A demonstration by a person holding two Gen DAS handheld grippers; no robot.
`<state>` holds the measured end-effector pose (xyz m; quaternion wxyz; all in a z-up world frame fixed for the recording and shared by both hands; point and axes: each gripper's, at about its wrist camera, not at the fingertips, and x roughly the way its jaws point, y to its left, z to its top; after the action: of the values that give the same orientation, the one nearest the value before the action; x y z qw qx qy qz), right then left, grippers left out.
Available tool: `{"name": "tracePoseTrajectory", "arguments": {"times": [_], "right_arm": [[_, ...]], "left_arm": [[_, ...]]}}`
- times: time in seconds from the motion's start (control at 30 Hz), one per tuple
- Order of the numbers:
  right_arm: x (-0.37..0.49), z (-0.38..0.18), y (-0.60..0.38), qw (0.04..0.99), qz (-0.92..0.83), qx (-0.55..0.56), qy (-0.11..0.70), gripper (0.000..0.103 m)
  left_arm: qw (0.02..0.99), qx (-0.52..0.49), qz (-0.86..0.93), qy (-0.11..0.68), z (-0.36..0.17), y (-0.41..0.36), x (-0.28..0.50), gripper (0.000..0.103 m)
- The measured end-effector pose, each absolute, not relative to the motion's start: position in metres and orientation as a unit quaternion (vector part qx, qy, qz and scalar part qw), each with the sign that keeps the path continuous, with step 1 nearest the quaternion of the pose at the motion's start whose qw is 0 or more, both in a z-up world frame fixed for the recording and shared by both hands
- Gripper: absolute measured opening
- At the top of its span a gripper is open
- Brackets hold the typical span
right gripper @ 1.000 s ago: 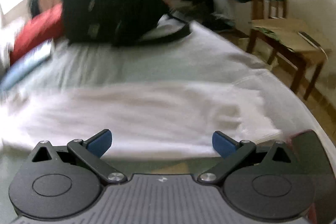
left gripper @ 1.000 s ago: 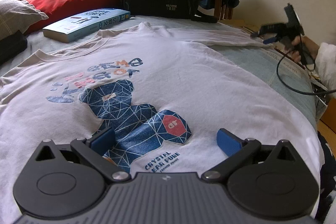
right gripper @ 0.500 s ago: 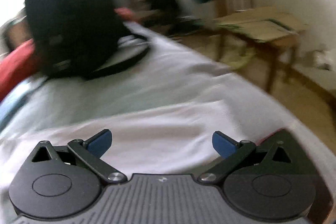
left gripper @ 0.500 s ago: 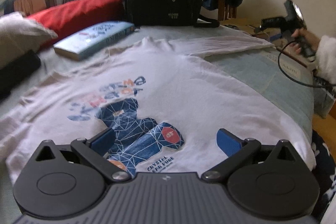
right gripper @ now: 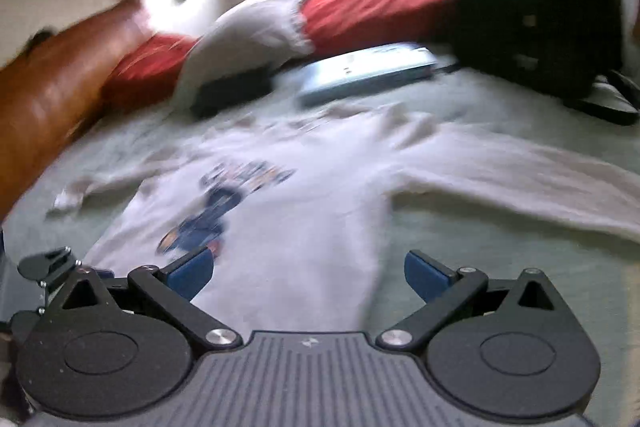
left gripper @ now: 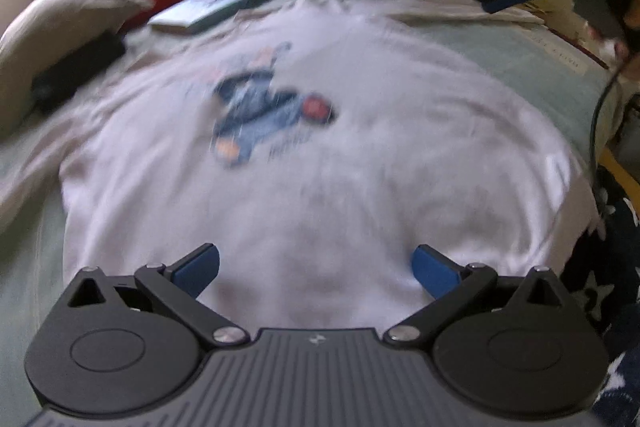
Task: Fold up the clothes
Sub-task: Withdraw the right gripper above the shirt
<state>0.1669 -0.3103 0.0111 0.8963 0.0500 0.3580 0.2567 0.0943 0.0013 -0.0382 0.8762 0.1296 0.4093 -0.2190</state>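
1 white long-sleeved shirt lies spread flat, print up, on the bed. In the left wrist view, the left gripper hovers over the hem end with its jaws released and empty; the hem lies just beneath and ahead of them. It looks light, soft and limp, likely to sag and crease, so the hem corners or a sleeve cuff seem the best holds. In the right wrist view, the right gripper has its jaws spread wide, holding nothing, above the shirt's side edge, where 1 sleeve stretches away to the right.
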Motion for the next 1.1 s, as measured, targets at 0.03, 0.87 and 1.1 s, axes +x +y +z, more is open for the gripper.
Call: {"name": "tracePoseTrajectory", "arguments": {"times": [0.03, 0.87, 1.1], "right_arm": [[0.164, 0.006, -0.296, 0.896, 0.260, 0.042, 0.358, 0.103], [0.089, -0.075, -0.232, 0.924, 0.201, -0.055, 0.320, 0.103], [0.084, -0.075, -0.230, 0.927, 0.193, -0.059, 0.316, 0.103]], "left_arm": [[0.877, 0.117, -0.218, 0.412, -0.039, 0.007, 0.089, 0.102], [0.899, -0.024, -0.203, 0.388, -0.043, 0.042, 0.072, 0.102], [0.902, -0.060, -0.162, 0.396, -0.020, 0.070, 0.092, 0.102]]}}
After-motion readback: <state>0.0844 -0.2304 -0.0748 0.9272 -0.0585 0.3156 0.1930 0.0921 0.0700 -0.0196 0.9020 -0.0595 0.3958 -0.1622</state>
